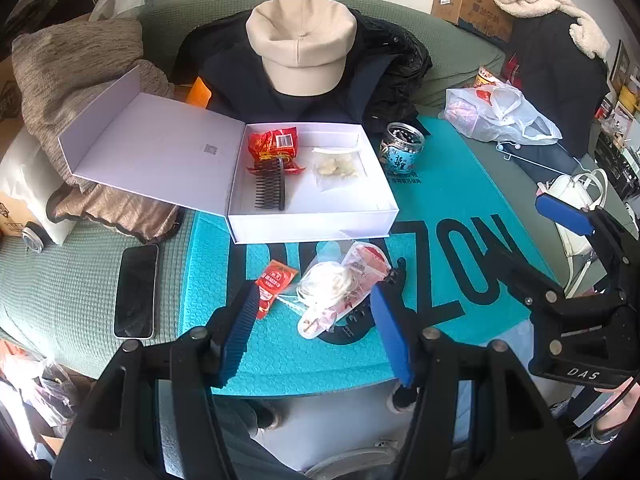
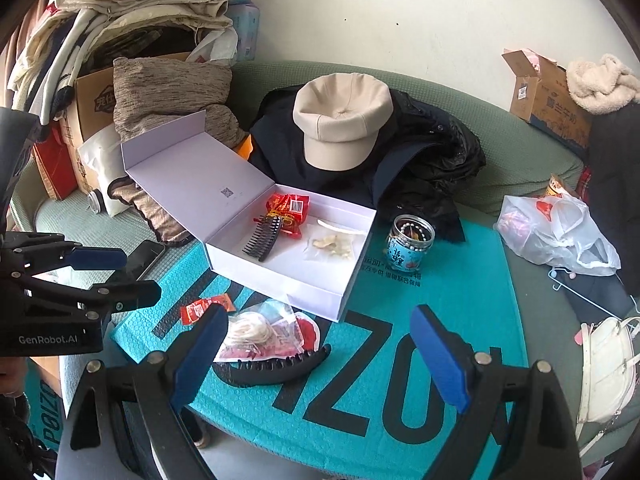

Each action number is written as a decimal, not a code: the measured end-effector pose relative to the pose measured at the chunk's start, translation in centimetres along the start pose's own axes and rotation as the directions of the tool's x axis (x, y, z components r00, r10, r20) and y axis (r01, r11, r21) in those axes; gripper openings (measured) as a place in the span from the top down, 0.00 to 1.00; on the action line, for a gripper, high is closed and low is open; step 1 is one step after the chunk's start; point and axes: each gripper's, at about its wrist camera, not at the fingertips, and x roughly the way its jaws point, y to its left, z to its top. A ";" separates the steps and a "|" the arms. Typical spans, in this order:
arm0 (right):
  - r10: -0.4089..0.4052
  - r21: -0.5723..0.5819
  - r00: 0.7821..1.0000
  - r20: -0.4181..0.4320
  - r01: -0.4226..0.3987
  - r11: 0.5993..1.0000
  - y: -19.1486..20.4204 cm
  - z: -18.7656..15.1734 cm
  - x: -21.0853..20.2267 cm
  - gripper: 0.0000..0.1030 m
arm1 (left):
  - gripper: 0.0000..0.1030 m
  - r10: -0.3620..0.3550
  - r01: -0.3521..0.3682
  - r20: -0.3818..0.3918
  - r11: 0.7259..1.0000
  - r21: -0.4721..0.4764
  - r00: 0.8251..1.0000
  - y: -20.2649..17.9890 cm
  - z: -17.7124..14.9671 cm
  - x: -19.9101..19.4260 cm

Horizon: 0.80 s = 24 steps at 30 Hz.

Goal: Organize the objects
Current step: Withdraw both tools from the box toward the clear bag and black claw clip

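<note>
Left to right across the bed. A dark phone [image 1: 136, 290] lies on the green cover, just beside the teal padded mailer [image 1: 460, 216] that carries the loose items. Behind it stands the white box [image 1: 316, 222], lid folded back to the left; inside lie a red snack packet [image 1: 274, 144], a black comb [image 1: 270, 190] and a clear bag of pale pieces [image 1: 340, 168]. In front of the box, on the mailer, lie a small red sachet [image 1: 274, 286], a clear pouch holding a white coiled cord [image 1: 336, 286] and, touching that pouch on its near side, a black hair claw [image 2: 276, 368]. A jar with a blue label [image 1: 400, 148] stands just right of the box.

Left gripper [image 1: 316, 340]: jaws spread, empty, poised above the pouch. Right gripper [image 2: 320, 360]: jaws spread wider, empty, the claw below them.

Step in hand, as judged: picking up the remaining loose items for the box. The pouch is slippery; close on its bulk at the cord, not on loose film. Take the claw across its spine, clear of the pouch.

Legible writing: large dark letters on the mailer ending "ZON", "GenRobot.AI" and "DAS" on the gripper bodies; the Chinese print is too small to read.
</note>
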 end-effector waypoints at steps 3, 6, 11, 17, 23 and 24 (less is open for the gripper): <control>0.019 0.009 1.000 -0.014 -0.019 1.000 0.2 -0.9 0.3 0.10 | 0.45 -0.008 0.008 -0.010 1.000 -0.016 1.000 0.3 -1.2 0.4; 0.029 0.019 0.999 -0.026 -0.029 0.999 0.4 -1.9 0.7 0.10 | 0.45 0.000 -0.001 -0.024 1.000 -0.022 1.000 0.6 -2.3 1.0; 0.050 0.026 0.998 -0.041 -0.049 0.998 0.9 -3.3 1.6 0.10 | 0.45 -0.005 0.003 -0.049 0.999 -0.032 0.999 0.8 -4.1 2.4; 0.054 0.002 0.997 -0.061 -0.054 0.999 1.4 -4.5 2.8 0.10 | 0.45 -0.007 0.005 -0.076 0.999 -0.033 0.997 1.1 -5.6 4.2; 0.072 0.043 0.992 -0.102 -0.068 0.997 1.4 -5.8 5.0 0.10 | 0.45 -0.010 0.003 -0.098 0.998 -0.068 0.995 2.2 -6.3 6.1; 0.075 0.052 0.991 -0.111 -0.070 0.996 1.4 -6.0 5.5 0.10 | 0.45 -0.004 -0.003 -0.100 0.998 -0.071 0.995 2.3 -6.3 6.4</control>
